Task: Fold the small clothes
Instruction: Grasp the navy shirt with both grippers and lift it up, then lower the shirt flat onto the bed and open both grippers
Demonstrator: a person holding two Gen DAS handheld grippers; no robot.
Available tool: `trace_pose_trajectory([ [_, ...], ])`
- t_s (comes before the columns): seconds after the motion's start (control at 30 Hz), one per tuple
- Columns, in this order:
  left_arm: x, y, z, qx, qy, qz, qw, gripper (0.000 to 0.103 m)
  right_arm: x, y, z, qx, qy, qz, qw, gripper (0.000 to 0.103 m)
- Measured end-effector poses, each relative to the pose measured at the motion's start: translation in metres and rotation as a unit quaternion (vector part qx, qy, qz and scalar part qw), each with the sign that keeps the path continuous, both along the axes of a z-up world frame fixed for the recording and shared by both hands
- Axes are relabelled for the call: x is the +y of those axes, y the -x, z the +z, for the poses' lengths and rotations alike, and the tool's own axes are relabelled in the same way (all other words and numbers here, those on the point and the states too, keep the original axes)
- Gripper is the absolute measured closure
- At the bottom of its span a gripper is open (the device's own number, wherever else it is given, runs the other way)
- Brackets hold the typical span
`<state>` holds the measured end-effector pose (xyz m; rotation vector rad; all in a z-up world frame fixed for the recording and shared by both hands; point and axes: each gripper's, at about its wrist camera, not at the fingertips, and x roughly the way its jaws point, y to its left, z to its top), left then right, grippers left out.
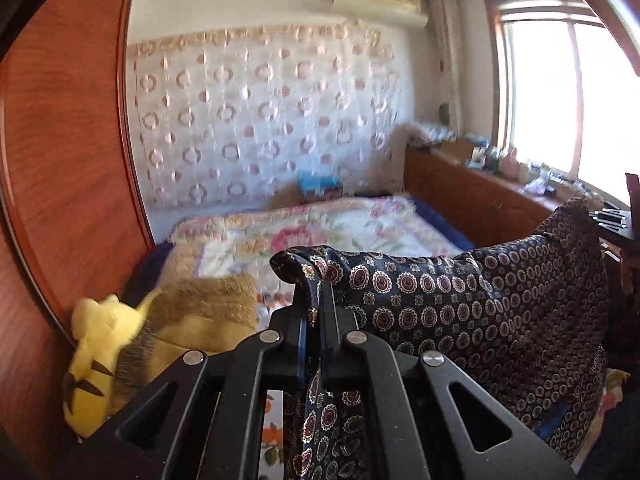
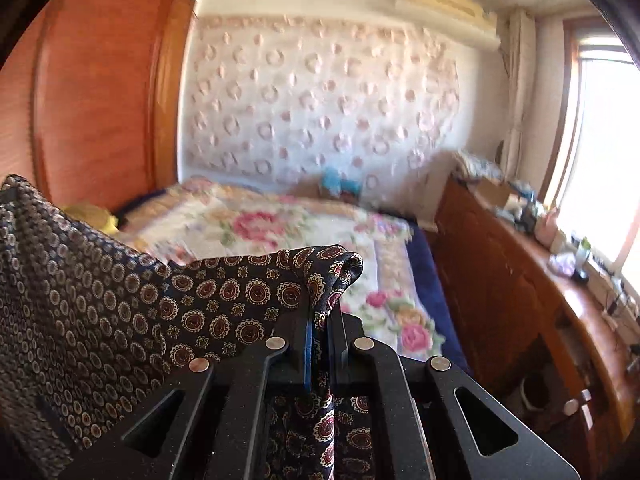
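Note:
A dark navy garment [image 1: 460, 304] printed with small round medallions hangs stretched in the air between my two grippers, above the bed. In the left wrist view my left gripper [image 1: 314, 280] is shut on one bunched corner of it, and the cloth runs off to the right toward the other gripper [image 1: 624, 216], whose dark edge shows at the frame's side. In the right wrist view my right gripper [image 2: 320, 300] is shut on the opposite corner, and the garment [image 2: 120, 300] spreads away to the left. Cloth also hangs down under both sets of fingers.
A bed with a floral quilt [image 1: 320, 228] lies below and ahead. A yellow plush toy [image 1: 100, 352] and a tan pillow [image 1: 200, 312] sit by the wooden headboard [image 1: 60, 140]. A cluttered wooden cabinet [image 2: 500, 280] runs along the window side.

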<state>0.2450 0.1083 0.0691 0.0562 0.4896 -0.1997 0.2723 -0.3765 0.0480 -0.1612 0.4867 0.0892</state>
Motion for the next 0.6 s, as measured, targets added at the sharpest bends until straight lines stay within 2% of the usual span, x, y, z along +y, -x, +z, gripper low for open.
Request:
trace_pose_trajectory([
  [0.2, -0.016, -0.044, -0.055, 0.06, -0.019, 0.01, 0.998, 0.098, 0.021, -0.066, -0.071, 0.082, 0.014, -0.015, 0.996, 0.098],
  [0.3, -0.019, -0.051, -0.066, 0.073, -0.019, 0.013, 0.9971, 0.097, 0.029, -0.082, -0.089, 0.102, 0.009, -0.02, 0.995, 0.098],
  [0.4, -0.02, -0.052, -0.068, 0.079, -0.022, 0.01, 0.9966, 0.095, 0.031, -0.124, -0.089, 0.109, 0.006, -0.023, 0.994, 0.098],
  [0.47, -0.023, -0.053, -0.066, 0.08, -0.03, 0.011, 0.9963, 0.082, 0.03, -0.131, -0.088, 0.117, 0.006, -0.028, 0.993, 0.098],
  [0.5, -0.023, -0.054, -0.064, 0.078, -0.033, 0.013, 0.9963, 0.068, 0.019, -0.138, -0.087, 0.122, 0.006, -0.03, 0.992, 0.098],
  [0.53, -0.023, -0.053, -0.063, 0.076, -0.033, 0.011, 0.9965, 0.056, 0.019, -0.142, -0.083, 0.125, 0.006, -0.031, 0.992, 0.094],
  [0.57, -0.023, -0.051, -0.061, 0.073, -0.031, 0.003, 0.9968, 0.052, 0.019, -0.143, -0.081, 0.129, 0.006, -0.033, 0.991, 0.088],
  [0.6, -0.023, -0.049, -0.06, 0.073, -0.032, 0.0, 0.9968, 0.044, 0.015, -0.144, -0.074, 0.13, 0.005, -0.036, 0.991, 0.085],
])
